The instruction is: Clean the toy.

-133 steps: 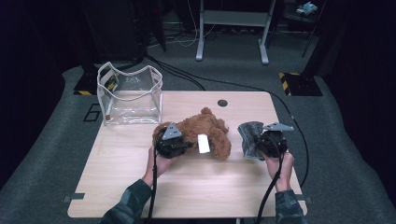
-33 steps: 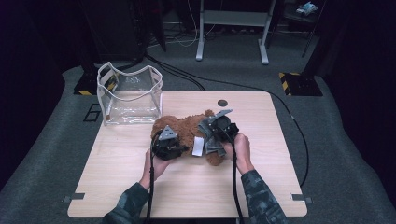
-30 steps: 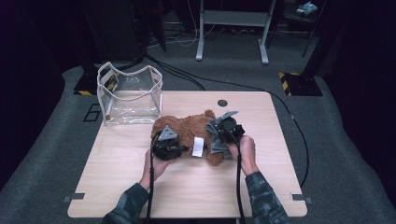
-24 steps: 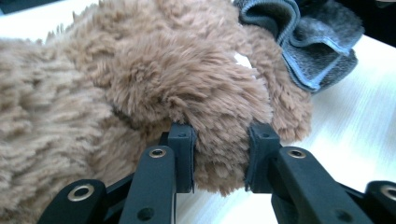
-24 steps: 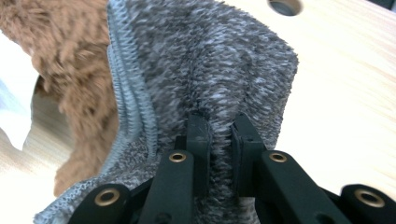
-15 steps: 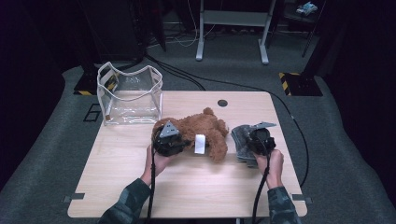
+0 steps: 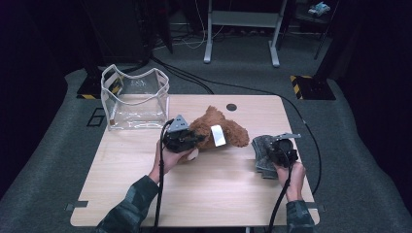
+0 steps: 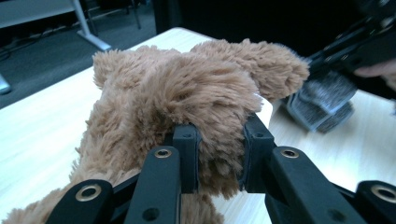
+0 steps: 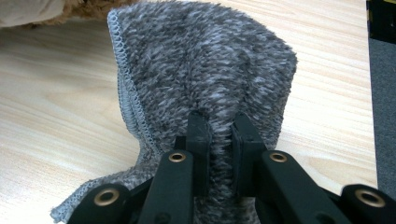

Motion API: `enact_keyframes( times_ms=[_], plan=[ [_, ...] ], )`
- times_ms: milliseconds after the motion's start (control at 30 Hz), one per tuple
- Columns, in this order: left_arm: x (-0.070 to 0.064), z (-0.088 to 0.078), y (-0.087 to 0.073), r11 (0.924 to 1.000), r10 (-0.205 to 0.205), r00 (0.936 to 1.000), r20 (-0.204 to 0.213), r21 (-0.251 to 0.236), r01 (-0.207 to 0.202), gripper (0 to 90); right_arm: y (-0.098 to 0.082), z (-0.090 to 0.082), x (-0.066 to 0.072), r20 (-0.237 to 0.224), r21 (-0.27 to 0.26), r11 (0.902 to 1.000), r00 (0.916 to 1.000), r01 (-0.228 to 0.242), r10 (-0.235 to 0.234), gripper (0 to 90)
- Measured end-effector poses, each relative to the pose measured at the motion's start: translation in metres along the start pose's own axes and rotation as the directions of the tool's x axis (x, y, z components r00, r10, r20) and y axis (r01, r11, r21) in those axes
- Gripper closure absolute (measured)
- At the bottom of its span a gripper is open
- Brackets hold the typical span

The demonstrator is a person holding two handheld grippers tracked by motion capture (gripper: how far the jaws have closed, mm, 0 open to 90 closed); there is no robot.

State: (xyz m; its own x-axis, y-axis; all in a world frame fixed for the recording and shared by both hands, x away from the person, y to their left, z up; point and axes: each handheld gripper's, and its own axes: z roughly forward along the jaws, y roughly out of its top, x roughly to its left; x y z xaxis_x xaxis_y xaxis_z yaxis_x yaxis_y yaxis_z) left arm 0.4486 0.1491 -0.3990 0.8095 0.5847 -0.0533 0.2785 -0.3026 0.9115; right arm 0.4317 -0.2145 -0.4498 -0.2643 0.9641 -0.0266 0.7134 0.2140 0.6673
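High view: light wood desk [image 7: 145, 194], clear plastic bag [image 7: 135, 98] standing open at the far left corner, brown plush toy [image 7: 221, 127] lying near the middle toward the far edge with a white tag [image 7: 217, 135] on it, and a grey fuzzy cloth [image 7: 262, 154] folded near the right edge. Both forearms come in from the near edge.

Left gripper view adds what the high view can't resolve: the left claw [image 8: 218, 154] has its jaws partly closed on a tuft of the plush fur, fur bulging between them (a firm pinch, not a wide spread). The grey cloth and the other gripper sit beyond the toy, toward that view's right.

Right gripper view shows the cloth close up: speckled grey pile with a stitched hem along one side, standing up off the desk in a peak. The right claw [image 9: 218, 140] is nearly pressed together, a narrow fold of the cloth caught between the jaws. A bit of the plush shows at that view's top left.
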Motion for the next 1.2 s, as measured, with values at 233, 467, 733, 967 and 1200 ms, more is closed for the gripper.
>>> enact_keyframes(
  times_ms=[233,467,733,967,1200],
  plan=[
    [-0.005,-0.012,0.016,0.9977,-0.015,0.9986,0.050,-0.066,0.018,72.8,0.000,-0.002,-0.005,0.012,-0.005,0.9999,0.9999,-0.012,0.012,80.5],
    [0.005,-0.012,0.011,0.9913,-0.098,0.9872,0.126,-0.075,0.108,72.7,0.000,-0.004,-0.007,0.015,-0.009,0.9998,0.9998,-0.016,0.016,80.4],
    [0.041,0.013,-0.015,0.9873,-0.157,0.9862,0.053,0.034,0.155,67.7,0.002,0.001,-0.001,0.002,0.006,1.0000,1.0000,-0.006,0.006,80.1],
    [0.044,0.017,-0.023,0.9875,-0.139,0.9900,-0.023,0.071,0.141,45.5,0.002,0.005,0.002,-0.007,0.020,0.9998,1.0000,-0.002,0.002,79.9],
    [0.023,0.012,-0.021,0.9952,-0.073,0.9938,-0.084,0.059,0.078,28.0,0.002,0.004,0.001,-0.001,0.016,0.9999,1.0000,0.003,-0.003,79.9]
  ],
)
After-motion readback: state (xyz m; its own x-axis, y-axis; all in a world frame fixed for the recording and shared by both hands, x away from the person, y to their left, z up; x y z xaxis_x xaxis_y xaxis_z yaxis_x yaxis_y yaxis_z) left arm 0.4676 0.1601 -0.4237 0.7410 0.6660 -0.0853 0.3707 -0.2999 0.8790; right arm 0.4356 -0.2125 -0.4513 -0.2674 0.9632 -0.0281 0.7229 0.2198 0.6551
